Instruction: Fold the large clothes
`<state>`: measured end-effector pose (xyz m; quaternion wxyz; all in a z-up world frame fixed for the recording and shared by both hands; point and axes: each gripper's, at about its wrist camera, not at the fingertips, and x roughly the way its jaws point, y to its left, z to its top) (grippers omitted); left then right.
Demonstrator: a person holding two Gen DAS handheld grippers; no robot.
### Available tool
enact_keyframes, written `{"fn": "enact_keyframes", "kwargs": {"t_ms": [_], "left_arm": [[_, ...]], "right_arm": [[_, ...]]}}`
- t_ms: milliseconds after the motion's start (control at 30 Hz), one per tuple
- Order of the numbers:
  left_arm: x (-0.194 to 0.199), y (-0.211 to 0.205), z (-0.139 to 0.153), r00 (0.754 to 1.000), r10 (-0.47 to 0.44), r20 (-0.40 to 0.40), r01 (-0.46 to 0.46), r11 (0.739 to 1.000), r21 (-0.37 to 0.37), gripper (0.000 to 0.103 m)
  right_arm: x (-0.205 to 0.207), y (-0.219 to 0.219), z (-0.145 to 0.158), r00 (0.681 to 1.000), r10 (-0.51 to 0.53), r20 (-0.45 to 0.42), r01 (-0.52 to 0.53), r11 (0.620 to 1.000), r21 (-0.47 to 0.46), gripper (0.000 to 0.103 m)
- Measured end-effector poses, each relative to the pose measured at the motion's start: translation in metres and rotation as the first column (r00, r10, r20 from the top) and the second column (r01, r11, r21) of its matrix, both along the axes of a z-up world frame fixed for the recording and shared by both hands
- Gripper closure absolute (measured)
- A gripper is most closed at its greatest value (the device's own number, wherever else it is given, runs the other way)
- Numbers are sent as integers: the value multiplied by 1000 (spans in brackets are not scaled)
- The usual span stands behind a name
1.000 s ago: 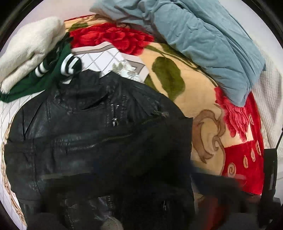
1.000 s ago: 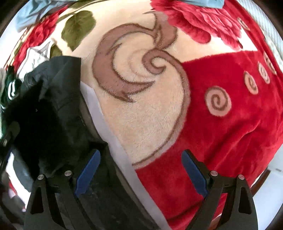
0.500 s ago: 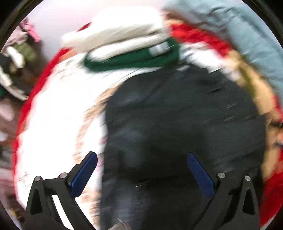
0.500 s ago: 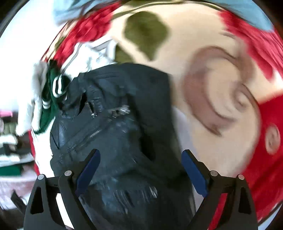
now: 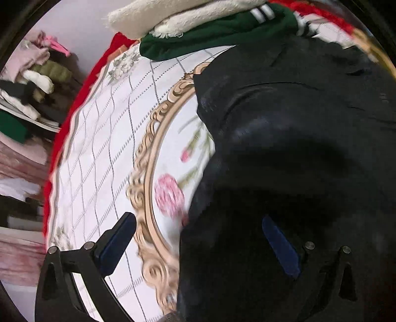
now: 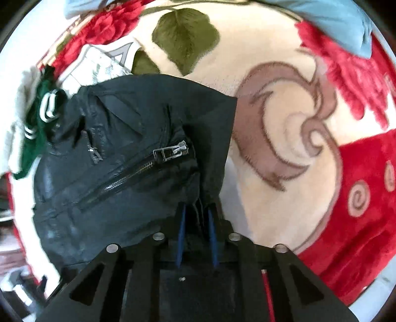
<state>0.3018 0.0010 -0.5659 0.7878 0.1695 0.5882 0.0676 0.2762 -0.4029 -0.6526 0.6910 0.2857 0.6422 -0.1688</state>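
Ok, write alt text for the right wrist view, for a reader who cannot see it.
The right hand-held gripper is shut on a fold of a black leather jacket with silver zippers, lying on a red and cream floral blanket. A green garment with white stripes lies at the jacket's far left, and a light blue cloth at the top right.

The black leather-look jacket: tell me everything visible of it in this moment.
The black leather-look jacket has a slightly shiny, creased surface, a diagonal metal zip with a silver pull, and a second short zip near the collar. It lies spread on the white patterned sheet and the floral plush blanket, its collar end touching the green striped garment. The right tool is shut on a bunched edge; the left tool is open at the jacket's other side, one finger over the fabric.
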Motion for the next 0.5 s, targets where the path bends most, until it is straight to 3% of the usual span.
{"fn": "enact_keyframes", "kwargs": {"t_ms": [100,233,300,400,500], "left_arm": [[19,13,-15,997,76,-33,-77,996,-35,0],[23,41,-16,984,165,-61,-173,974,-144,0],[23,48,-15,984,171,-53,-176,974,-139,0],[25,63,-14,982,184,-44,-188,973,-131,0],[28,77,-11,984,177,-35,-180,974,-138,0]], "right_arm": [[-16,-27,9,997,-79,24,78,994,71,68],[-37,-39,17,994,-108,-1,108,993,47,55],[-51,-34,11,997,-72,-38,73,996,46,55],[-64,-2,-14,989,68,-134,-57,995,85,55],[-66,33,-30,971,175,-161,-158,980,118,55]]}}
